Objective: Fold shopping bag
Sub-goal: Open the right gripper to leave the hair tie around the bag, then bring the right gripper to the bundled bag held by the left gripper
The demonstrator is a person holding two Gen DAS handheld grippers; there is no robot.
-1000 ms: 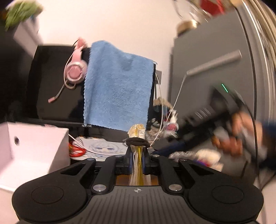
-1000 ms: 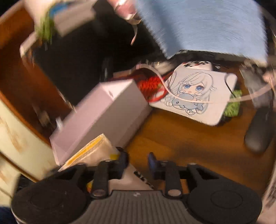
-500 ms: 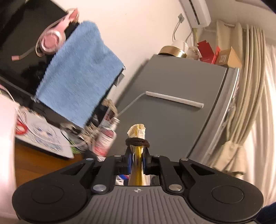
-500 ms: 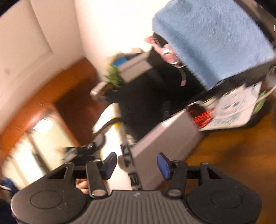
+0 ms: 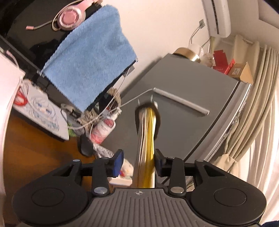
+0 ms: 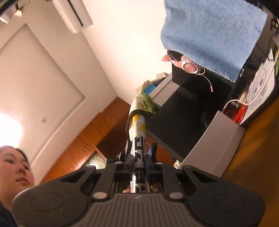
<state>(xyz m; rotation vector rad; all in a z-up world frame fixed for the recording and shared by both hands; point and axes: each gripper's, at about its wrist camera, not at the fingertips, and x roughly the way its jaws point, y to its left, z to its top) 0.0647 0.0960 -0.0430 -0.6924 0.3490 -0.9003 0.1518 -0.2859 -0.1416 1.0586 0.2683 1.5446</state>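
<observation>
The shopping bag (image 6: 138,132) is folded into a narrow white and yellow strip with black lettering. A dark elastic band (image 6: 136,111) rings its upper end. My right gripper (image 6: 139,152) is shut on the strip's lower part and holds it upright in the air. In the left wrist view the same bag (image 5: 146,139) appears blurred and runs between the fingers of my left gripper (image 5: 139,161). That gripper is open, with the strip close to its right pad (image 5: 159,160) and a wide gap to its left pad (image 5: 118,162).
A blue towel (image 5: 89,57) and pink headphones (image 5: 69,16) hang over a black monitor (image 6: 188,97). A grey fridge (image 5: 183,122) stands on the right. A white box (image 6: 214,145) and a printed mat (image 5: 43,111) lie on the wooden table (image 5: 34,153). A person (image 6: 14,167) is at lower left.
The left gripper has opened and let go of the banded bag. The right gripper, open half a second ago, has shut on it. Both cameras have tilted upward.
</observation>
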